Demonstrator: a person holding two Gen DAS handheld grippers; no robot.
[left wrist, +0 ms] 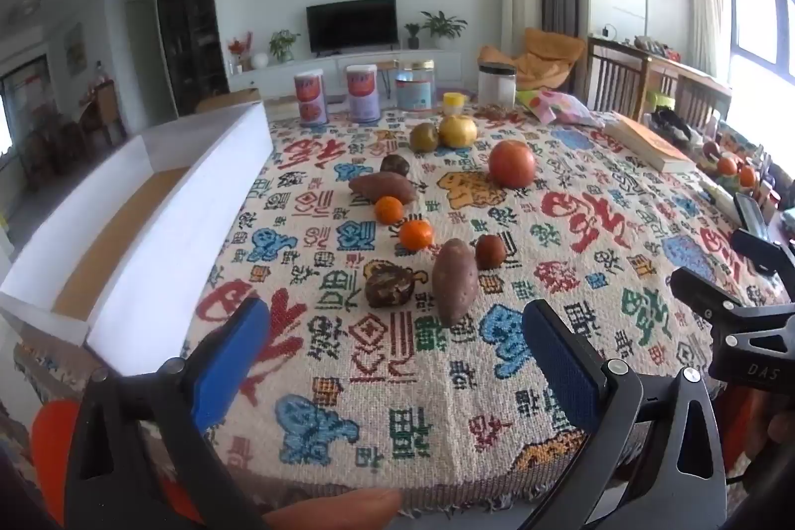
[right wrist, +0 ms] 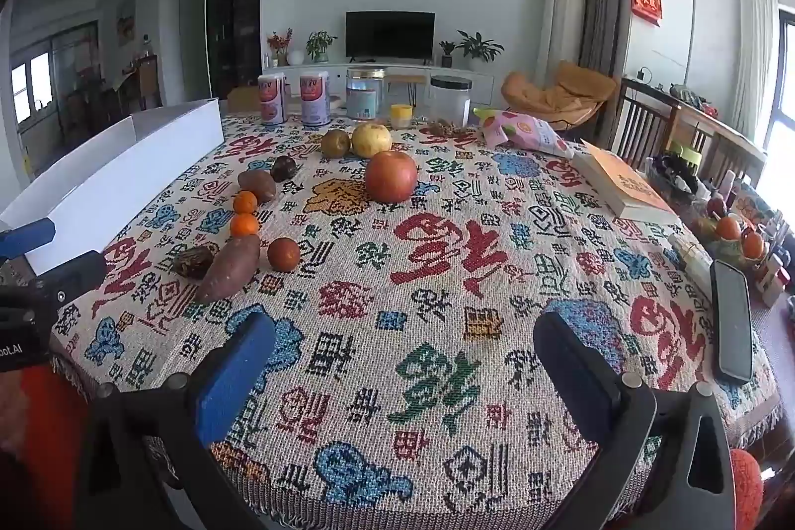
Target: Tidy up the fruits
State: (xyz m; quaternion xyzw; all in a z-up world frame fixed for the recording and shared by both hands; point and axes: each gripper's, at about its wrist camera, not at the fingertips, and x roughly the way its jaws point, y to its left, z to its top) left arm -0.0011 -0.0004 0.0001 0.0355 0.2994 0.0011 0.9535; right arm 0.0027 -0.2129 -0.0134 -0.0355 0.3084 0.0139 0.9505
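Fruit lies scattered on a patterned tablecloth [left wrist: 377, 371]. A red apple [left wrist: 512, 164], a yellow apple [left wrist: 457, 130] and a greenish pear [left wrist: 424, 137] sit far back. Two mandarins [left wrist: 416, 234], two sweet potatoes [left wrist: 454, 281], a brown round fruit [left wrist: 490, 251] and a dark wrinkled fruit [left wrist: 390, 285] lie nearer. My left gripper [left wrist: 392, 356] hangs open above the cloth, just short of the near sweet potato. My right gripper [right wrist: 405, 361] is open too, over bare cloth, with the red apple [right wrist: 391, 176] well ahead. A white box [left wrist: 149, 202] stands at the table's left edge.
Cans and jars [left wrist: 415, 85] line the far edge with a snack bag [right wrist: 526, 132]. A book [right wrist: 621, 187] and a phone [right wrist: 731, 326] lie on the right, beside a cluttered stand. Wooden chairs [right wrist: 661, 122] stand right of the table.
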